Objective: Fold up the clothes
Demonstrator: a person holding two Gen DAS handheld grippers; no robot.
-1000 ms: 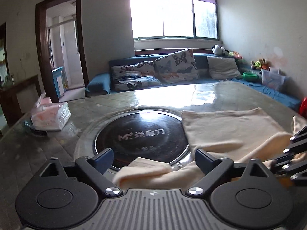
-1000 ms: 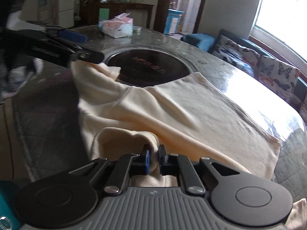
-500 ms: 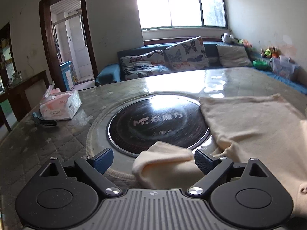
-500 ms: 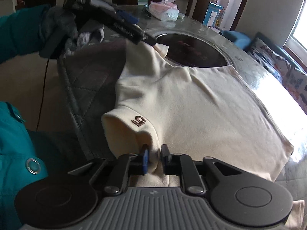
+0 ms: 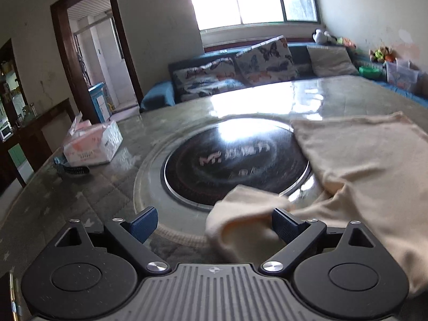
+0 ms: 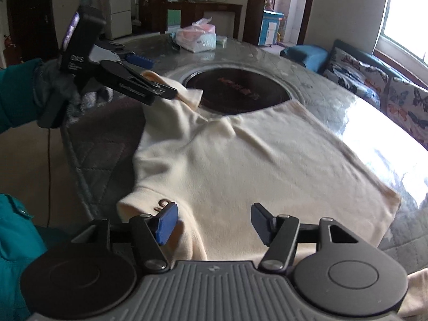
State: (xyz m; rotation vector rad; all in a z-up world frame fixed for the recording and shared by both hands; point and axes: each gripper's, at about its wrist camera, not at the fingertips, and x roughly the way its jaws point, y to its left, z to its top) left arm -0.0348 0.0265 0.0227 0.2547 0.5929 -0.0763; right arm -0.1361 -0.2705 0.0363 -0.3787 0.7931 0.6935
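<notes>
A cream shirt [image 6: 254, 160] lies spread flat on the round table [image 6: 334, 101], its collar with a small brown mark [image 6: 161, 203] toward me. My right gripper [image 6: 214, 222] is open just above the collar end, its left pad beside the collar fold. In the left wrist view the shirt [image 5: 374, 165] fills the right side, and its bunched sleeve [image 5: 240, 214] rests between the pads, close to the right one. My left gripper [image 5: 214, 224] is open. From the right wrist view, the left gripper [image 6: 156, 76] hovers over that sleeve end [image 6: 187, 93].
A black round hotplate [image 5: 235, 160] is set into the table middle; the shirt's edge overlaps it. A tissue pack [image 5: 91, 144] sits at the far left. The table's near edge [image 6: 80, 165] drops off beside a teal sleeve [image 6: 16, 112]. A sofa with cushions [image 5: 256, 64] stands behind.
My right gripper has opened and let go of the collar fold it was pinching. The shirt has settled flat. The left gripper stays open, with the sleeve now nearer its right pad.
</notes>
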